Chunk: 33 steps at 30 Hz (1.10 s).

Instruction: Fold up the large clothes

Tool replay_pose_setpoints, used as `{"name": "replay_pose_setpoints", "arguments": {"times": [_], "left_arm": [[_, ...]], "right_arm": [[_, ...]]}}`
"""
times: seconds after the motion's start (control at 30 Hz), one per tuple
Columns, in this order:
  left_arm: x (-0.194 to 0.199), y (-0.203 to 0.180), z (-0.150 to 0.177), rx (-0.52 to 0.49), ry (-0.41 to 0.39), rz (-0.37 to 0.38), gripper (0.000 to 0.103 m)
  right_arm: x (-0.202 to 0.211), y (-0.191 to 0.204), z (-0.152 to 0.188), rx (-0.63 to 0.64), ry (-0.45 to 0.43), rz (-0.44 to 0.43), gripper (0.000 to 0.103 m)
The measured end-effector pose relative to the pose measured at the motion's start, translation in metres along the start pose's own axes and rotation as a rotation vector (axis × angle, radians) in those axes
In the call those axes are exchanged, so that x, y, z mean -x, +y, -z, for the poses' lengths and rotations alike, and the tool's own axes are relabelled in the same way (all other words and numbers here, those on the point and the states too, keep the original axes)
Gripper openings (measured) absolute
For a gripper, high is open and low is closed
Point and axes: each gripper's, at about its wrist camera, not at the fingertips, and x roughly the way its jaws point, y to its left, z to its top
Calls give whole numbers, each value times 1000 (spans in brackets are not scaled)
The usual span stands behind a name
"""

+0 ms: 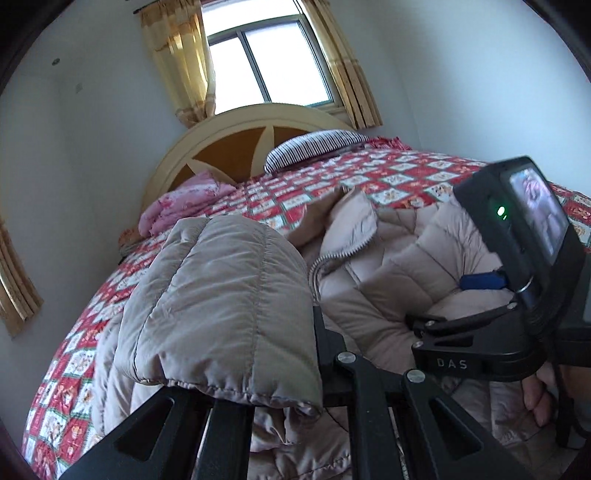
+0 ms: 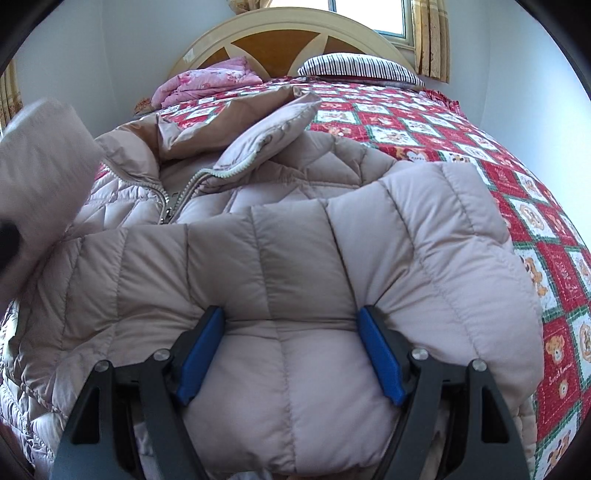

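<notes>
A beige quilted puffer jacket (image 2: 236, 192) lies on the bed with its zipper (image 2: 184, 192) partly open and its collar toward the headboard. My left gripper (image 1: 280, 369) is shut on the jacket's left sleeve (image 1: 221, 295) and holds it lifted; its fingertips are hidden by the fabric. That sleeve shows blurred at the left of the right wrist view (image 2: 40, 162). My right gripper (image 2: 290, 350) has its blue pads (image 2: 380, 358) wide apart, pressed into the folded right sleeve (image 2: 332, 258) lying across the jacket. The right gripper also shows in the left wrist view (image 1: 480, 295).
The bed has a red patchwork quilt (image 2: 461, 147). A striped pillow (image 2: 362, 66) and a folded pink blanket (image 2: 210, 83) lie by the rounded headboard (image 2: 280, 26). A window (image 1: 269, 62) with yellow curtains is behind it.
</notes>
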Motion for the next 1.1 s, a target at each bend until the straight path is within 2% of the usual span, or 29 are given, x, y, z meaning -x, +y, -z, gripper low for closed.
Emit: {"name": "replay_pose_setpoints", "arguments": {"times": [0.23,0.73,0.83,0.87,0.9,0.97,1.1], "left_arm": [[-14,-10,8,-8,58,21,8],[-13,-24,8,-77,82,8,11],[0,-27,5,-100,83,20,25],[5,-27,4,-105,73,18,45],[11,-26,3,-110,59,5,70],[29,-24,0,-116,-3,-32,90],[56,-16,-9,-139,-65,-36,90]], "right_arm": [[0,0,0,0,0,0,78],[0,0,0,0,0,-1,78],[0,-1,1,-3,-1,-5,78],[0,-1,1,-4,-1,-7,78],[0,-1,1,-5,-1,-9,78],[0,-1,1,-7,-2,-11,78],[0,-1,1,-7,-3,-12,78]]}}
